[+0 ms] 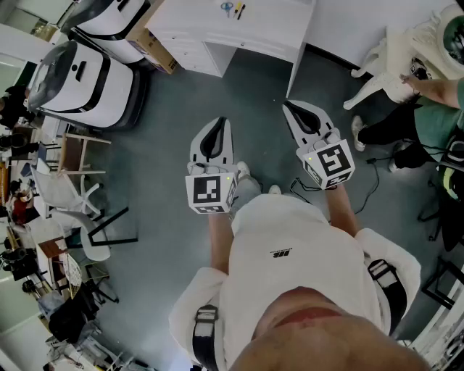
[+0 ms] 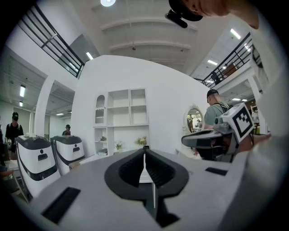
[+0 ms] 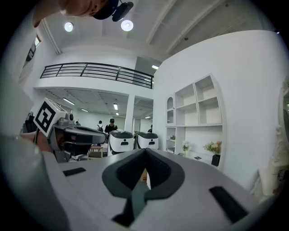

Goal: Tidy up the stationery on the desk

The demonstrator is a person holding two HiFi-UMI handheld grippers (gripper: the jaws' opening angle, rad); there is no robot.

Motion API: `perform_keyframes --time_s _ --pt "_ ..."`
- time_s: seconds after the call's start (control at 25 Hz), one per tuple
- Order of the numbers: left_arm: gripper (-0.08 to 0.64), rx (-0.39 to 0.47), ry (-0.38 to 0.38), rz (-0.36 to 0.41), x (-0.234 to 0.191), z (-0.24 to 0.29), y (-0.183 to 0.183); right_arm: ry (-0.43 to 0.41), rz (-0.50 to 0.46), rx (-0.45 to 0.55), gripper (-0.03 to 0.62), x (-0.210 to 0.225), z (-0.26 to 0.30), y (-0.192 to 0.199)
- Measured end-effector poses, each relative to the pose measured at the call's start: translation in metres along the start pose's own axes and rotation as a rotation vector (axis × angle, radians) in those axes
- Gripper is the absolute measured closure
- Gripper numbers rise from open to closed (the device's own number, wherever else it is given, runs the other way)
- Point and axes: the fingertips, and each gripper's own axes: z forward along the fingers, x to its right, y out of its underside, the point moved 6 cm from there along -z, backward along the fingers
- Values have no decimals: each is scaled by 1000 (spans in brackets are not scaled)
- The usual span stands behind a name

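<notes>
**Stationery lies straight ahead, out of reach of both grippers**

The white desk stands at the far edge of the head view, well apart from the person, with bare grey floor between. On its top, near the back, lie two small things: a blue one that may be scissors and a thin dark-and-yellow one that may be a pen. They are too small to name for sure. The thin one seems to lie with its long axis running roughly away from the person.

The left gripper is held at waist height and points almost directly at those two things. The right gripper is beside it and angled a little inward toward the same spot. Neither is clearly the nearer.

Each gripper's own view shows its jaws pressed together with nothing between them: left, right.

The task has not started on the desk. My judgement is that the next move is a walk forward, then opening the jaws across the thin item's short side.
</notes>
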Motion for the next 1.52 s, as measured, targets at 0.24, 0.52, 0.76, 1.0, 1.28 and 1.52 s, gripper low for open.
perform_keyframes --time_s 0.24,0.52,0.76,1.0,1.28,1.52 --pt "560 -3 -17 7 -8 13 -2 9 20 -5 595 10 16 4" --pt "560 0 -19 2 -23 43 -4 -4 20 -5 595 24 49 2" --pt "560 5 -24 1 -57 83 -2 -5 17 -12 595 44 97 2" --pt "560 -7 -5 -17 -105 139 2 12 22 -33 595 75 160 2" --pt "560 -15 14 -22 -156 197 4 30 26 -63 595 100 226 4" --pt "560 -17 25 -25 -189 235 4 39 26 -74 595 118 270 5"
